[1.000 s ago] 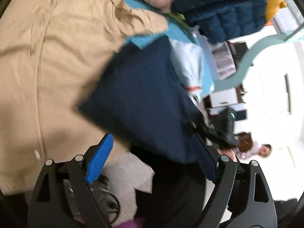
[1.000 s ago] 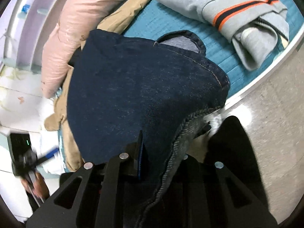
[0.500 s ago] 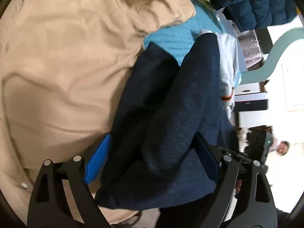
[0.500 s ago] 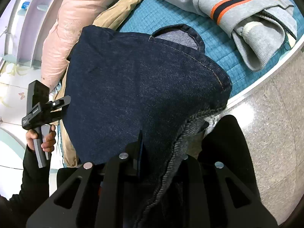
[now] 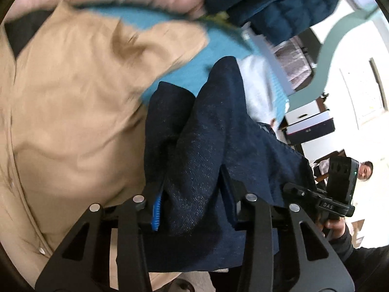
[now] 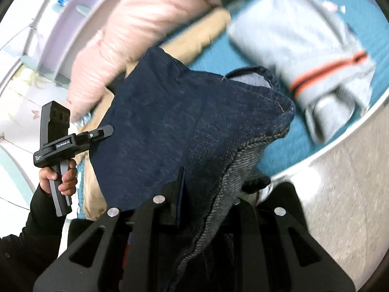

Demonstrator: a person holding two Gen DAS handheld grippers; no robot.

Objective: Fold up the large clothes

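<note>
Dark blue jeans hang bunched between both grippers above a teal bed cover. My left gripper is shut on a thick fold of the denim, its blue pad pressed against the cloth. My right gripper is shut on the jeans at a hem edge showing the grey underside. The left gripper's body shows at the left of the right wrist view, the right gripper's body at the right of the left wrist view. The lower part of the jeans is hidden behind the fingers.
A tan coat lies spread on the bed to the left. A pink puffer jacket and a navy puffer jacket lie at the far side. A folded grey sweatshirt with an orange stripe lies at the right. Speckled floor lies beyond the bed edge.
My left gripper was open beside the jeans and has closed on a fold of denim. The right gripper kept its grip and the view shifted slightly.
</note>
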